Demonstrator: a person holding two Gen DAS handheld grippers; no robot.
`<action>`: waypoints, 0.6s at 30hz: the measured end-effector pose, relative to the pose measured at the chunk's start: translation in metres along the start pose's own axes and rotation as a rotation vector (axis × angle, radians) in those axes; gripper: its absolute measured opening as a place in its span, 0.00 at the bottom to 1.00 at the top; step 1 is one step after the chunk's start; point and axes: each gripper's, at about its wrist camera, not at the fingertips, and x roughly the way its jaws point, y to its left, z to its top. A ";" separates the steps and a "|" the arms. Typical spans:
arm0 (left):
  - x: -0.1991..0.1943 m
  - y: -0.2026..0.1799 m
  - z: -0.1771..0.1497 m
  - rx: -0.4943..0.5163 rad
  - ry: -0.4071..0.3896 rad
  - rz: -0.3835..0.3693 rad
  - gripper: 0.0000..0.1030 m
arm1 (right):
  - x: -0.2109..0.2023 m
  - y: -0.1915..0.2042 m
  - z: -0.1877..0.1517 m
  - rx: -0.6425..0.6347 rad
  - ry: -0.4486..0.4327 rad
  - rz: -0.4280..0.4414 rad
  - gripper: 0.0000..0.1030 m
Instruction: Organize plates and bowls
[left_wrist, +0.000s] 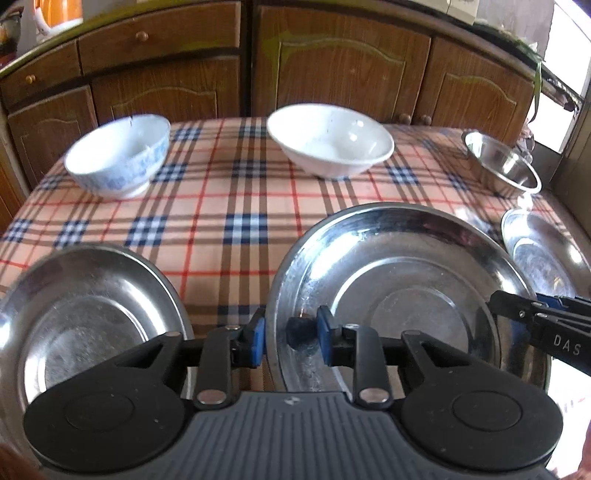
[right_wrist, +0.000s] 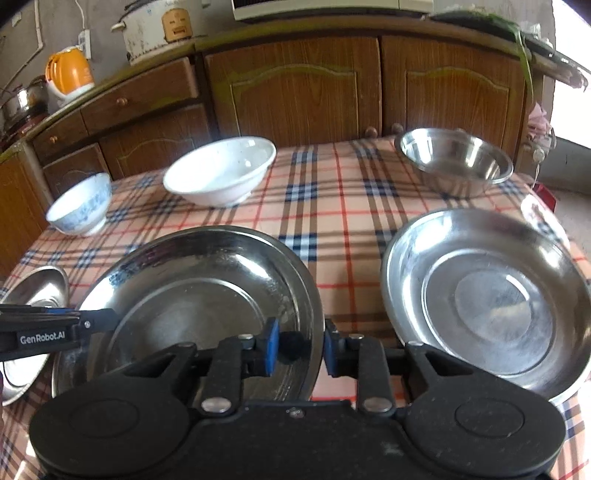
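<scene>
Checked table fills mid-frame in both views. Biggest item: middle steel plate, lower centre-right in left wrist view, lower centre-left in right wrist view. It sits btwn two smaller steel plates: one lower left of left view, one lower right of right view.

Key relation: both claws sit on opposite rims of the same middle plate. Left gripper straddles its left rim, one blue pad outside, one inside; right gripper straddles its right rim likewise. Jaws narrowed around the rim on each side; whether pads actually press the metal I can't tell, a thin gap seems to show. Plate lies flat, wide axis running claw to claw, so neither hand is nearer. Likely a two-handed lift.

Smaller stuff, upper frame: white bowl, blue-patterned bowl, steel bowl at right edge.
</scene>
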 end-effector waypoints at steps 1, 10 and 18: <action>-0.004 0.000 0.002 0.000 -0.009 0.003 0.27 | -0.004 0.001 0.002 -0.001 -0.007 0.003 0.31; -0.041 -0.001 0.016 -0.003 -0.073 0.023 0.27 | -0.040 0.015 0.020 -0.018 -0.071 0.011 0.31; -0.069 -0.001 0.024 0.005 -0.102 0.036 0.27 | -0.068 0.026 0.032 -0.029 -0.108 0.020 0.31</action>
